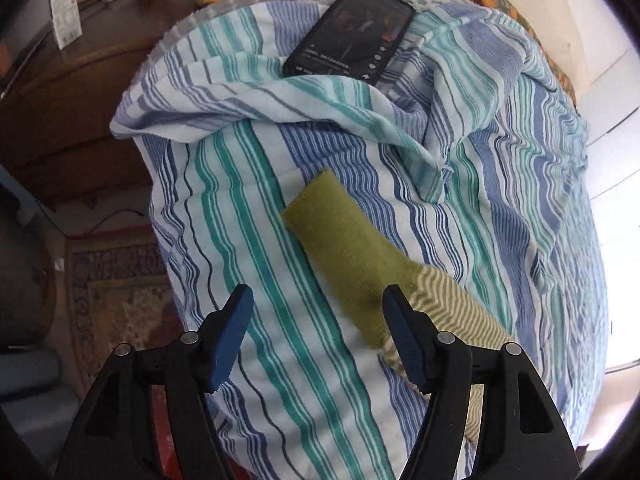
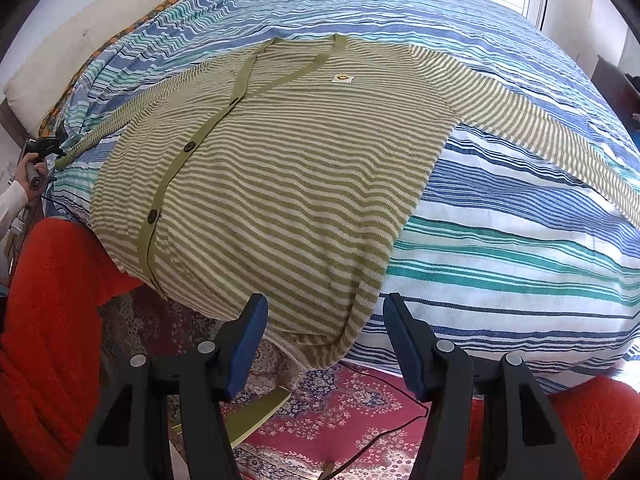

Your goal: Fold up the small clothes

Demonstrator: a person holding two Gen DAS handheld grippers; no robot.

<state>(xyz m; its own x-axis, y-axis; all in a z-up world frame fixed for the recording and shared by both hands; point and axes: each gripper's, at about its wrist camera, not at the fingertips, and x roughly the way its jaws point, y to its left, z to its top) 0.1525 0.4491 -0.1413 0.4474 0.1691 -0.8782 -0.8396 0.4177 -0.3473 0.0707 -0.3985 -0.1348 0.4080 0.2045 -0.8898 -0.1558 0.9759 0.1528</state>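
Note:
A small olive-and-cream striped cardigan (image 2: pixel 288 160) lies spread flat, front up, on the striped bed cover (image 2: pixel 520 240), both sleeves stretched out sideways. Its hem hangs over the bed's near edge. My right gripper (image 2: pixel 324 344) is open and empty, just off the hem's right corner. In the left wrist view the left sleeve's plain olive cuff (image 1: pixel 340 240) lies on the cover. My left gripper (image 1: pixel 316 332) is open and empty, its right finger (image 1: pixel 404 340) over the sleeve, the cuff just ahead. The left gripper also shows far left in the right wrist view (image 2: pixel 48 148).
A black phone (image 1: pixel 352 32) lies on the cover beyond the cuff, by a rumpled fold of cover (image 1: pixel 260 100). A wooden dresser (image 1: pixel 72 92) stands left of the bed. A patterned rug (image 2: pixel 360 412) with a black cable lies below the bed edge. Red-clad legs (image 2: pixel 48 320) flank the right gripper.

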